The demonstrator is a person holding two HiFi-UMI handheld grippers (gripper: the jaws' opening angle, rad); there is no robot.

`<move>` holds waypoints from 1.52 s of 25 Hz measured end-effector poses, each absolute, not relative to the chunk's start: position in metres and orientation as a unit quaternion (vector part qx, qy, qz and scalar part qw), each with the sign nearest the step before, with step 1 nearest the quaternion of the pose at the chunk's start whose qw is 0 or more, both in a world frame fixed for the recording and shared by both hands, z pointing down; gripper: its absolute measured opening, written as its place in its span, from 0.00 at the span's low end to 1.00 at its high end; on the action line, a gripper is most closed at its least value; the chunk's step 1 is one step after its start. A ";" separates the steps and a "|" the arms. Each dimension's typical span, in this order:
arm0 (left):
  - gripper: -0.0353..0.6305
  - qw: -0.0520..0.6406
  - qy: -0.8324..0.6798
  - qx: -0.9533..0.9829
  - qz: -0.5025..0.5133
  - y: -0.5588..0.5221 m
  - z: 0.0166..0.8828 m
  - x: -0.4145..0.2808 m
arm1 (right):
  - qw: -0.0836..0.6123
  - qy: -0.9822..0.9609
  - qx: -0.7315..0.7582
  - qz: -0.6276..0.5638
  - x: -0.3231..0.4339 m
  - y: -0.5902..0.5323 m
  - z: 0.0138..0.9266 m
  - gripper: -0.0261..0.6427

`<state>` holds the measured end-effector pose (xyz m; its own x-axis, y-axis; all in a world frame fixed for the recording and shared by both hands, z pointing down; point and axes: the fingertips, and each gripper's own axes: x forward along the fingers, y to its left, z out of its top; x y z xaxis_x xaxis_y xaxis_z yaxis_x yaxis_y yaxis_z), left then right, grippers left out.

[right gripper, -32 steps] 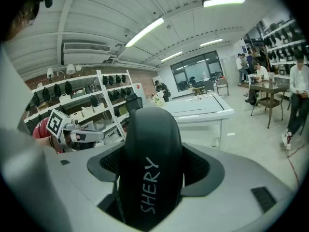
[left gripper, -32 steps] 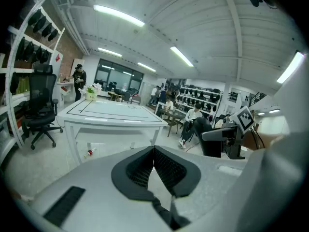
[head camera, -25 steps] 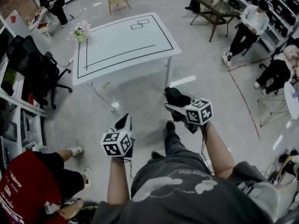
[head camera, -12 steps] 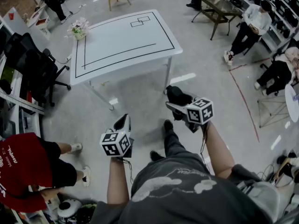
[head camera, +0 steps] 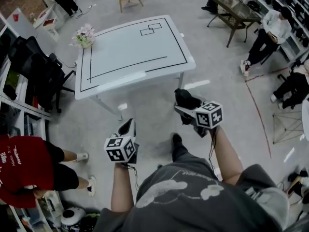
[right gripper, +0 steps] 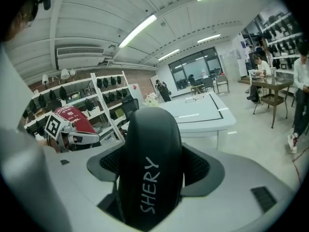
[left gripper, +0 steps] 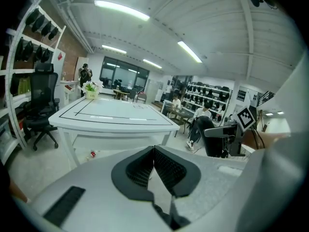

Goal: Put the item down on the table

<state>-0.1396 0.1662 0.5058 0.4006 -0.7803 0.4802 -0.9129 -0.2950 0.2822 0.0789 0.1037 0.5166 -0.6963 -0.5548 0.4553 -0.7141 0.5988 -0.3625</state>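
My right gripper (head camera: 187, 106) is shut on a black rounded case (head camera: 185, 99) with "SHERY" in white letters; in the right gripper view the case (right gripper: 150, 144) fills the gap between the pads and stands up past them. The case hangs over the floor, short of the white table (head camera: 130, 47) marked with black lines, which stands ahead. My left gripper (head camera: 127, 127) is beside it, lower left, with its jaws (left gripper: 153, 153) closed together on nothing. The table (left gripper: 111, 115) also shows ahead in the left gripper view.
A pot of flowers (head camera: 84, 35) stands on the table's far left corner. Black office chairs (head camera: 41, 76) and shelves line the left. A person in red (head camera: 24, 168) is at lower left. Seated people (head camera: 273, 30) and a dark low table (head camera: 236, 11) are at right.
The table has come slightly closer and shifted right in the head view. The person in red has moved left. Both grippers keep their pose and grip.
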 end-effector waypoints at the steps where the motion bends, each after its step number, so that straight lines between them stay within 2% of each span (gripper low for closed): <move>1: 0.06 0.261 -0.535 0.793 0.127 0.154 0.504 -0.138 | 0.148 -0.883 0.358 0.266 0.081 0.090 0.515 0.56; 14: 0.06 0.238 -0.575 0.772 0.127 0.023 0.486 -0.115 | 0.147 -0.902 0.320 0.250 0.109 -0.063 0.503 0.56; 26: 0.06 0.220 -0.589 0.767 0.127 -0.029 0.477 -0.094 | 0.171 -0.909 0.296 0.240 0.123 -0.114 0.514 0.56; 38: 0.06 0.230 -0.553 0.790 0.127 -0.129 0.502 -0.089 | 0.251 -0.895 0.321 0.181 0.127 -0.194 0.540 0.56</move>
<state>-0.0886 -0.1288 0.5016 0.3557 -0.8163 0.4552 -0.9330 -0.2815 0.2242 0.1269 -0.1945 0.5397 -0.6686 -0.4833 0.5652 -0.6648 0.7290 -0.1631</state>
